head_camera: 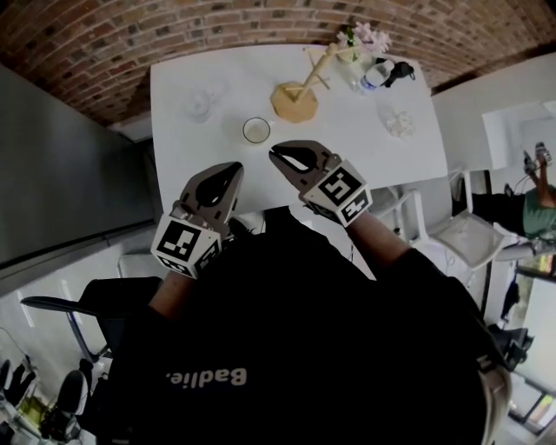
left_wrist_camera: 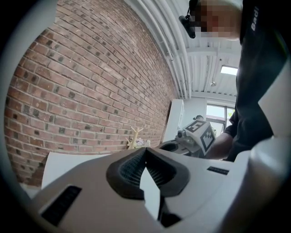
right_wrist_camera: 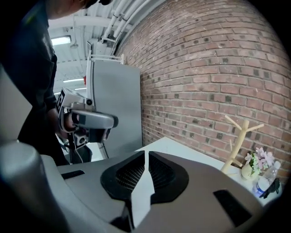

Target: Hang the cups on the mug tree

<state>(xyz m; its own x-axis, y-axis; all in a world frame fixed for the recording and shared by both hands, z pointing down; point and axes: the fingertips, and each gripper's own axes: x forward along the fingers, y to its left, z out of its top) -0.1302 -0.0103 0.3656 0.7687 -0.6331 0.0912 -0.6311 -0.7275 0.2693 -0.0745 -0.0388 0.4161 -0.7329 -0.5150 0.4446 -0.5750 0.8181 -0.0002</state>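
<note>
The wooden mug tree (head_camera: 297, 90) stands on the white table (head_camera: 174, 83) towards its far side; it also shows as the mug tree (right_wrist_camera: 240, 139) and, small, the mug tree (left_wrist_camera: 135, 135). A white cup (head_camera: 256, 130) sits upright in front of it. One clear glass cup (head_camera: 201, 105) rests to the left and another glass cup (head_camera: 397, 121) to the right. My left gripper (head_camera: 233, 171) and right gripper (head_camera: 276, 154) hover at the table's near edge, both shut and holding nothing. The left gripper (left_wrist_camera: 145, 151) and right gripper (right_wrist_camera: 146, 154) each show their jaws pressed together.
A small vase of flowers (head_camera: 362, 41) and a bottle (head_camera: 377, 76) stand at the table's far right behind the tree. A brick wall (head_camera: 174, 26) runs behind the table, a grey cabinet (right_wrist_camera: 116, 104) stands to the left, and a white chair (head_camera: 460, 235) is on the right.
</note>
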